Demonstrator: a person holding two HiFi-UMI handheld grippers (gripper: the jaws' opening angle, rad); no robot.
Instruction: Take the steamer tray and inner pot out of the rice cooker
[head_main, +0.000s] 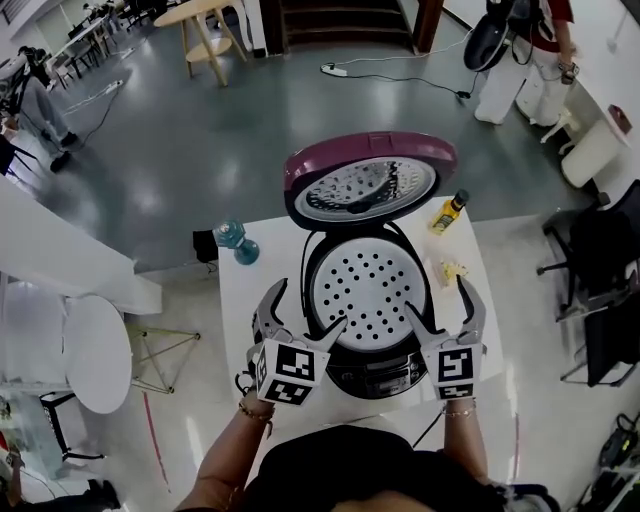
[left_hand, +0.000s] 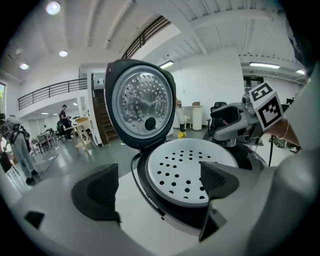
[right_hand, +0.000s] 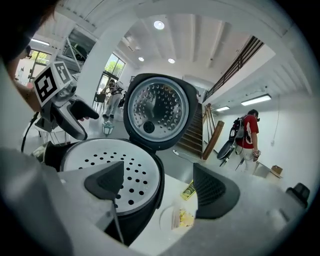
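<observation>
The rice cooker (head_main: 372, 345) stands open on the white table (head_main: 240, 295), its maroon lid (head_main: 370, 180) tipped up at the back. The white perforated steamer tray (head_main: 368, 285) sits in its mouth and hides the inner pot. My left gripper (head_main: 308, 305) is open and straddles the cooker's left rim, one jaw over the tray (left_hand: 187, 170), one outside. My right gripper (head_main: 438, 296) is open too and straddles the right rim over the tray (right_hand: 115, 167). Neither grips anything. The left gripper (left_hand: 160, 185) and right gripper (right_hand: 160, 185) show wide gaps.
A yellow bottle (head_main: 448, 212) and a small plate of yellow food (head_main: 452, 270) lie to the right of the cooker. A blue-green bottle (head_main: 236, 240) stands at the table's back left corner. A round white table (head_main: 95, 350) is left, black chairs (head_main: 600, 260) right.
</observation>
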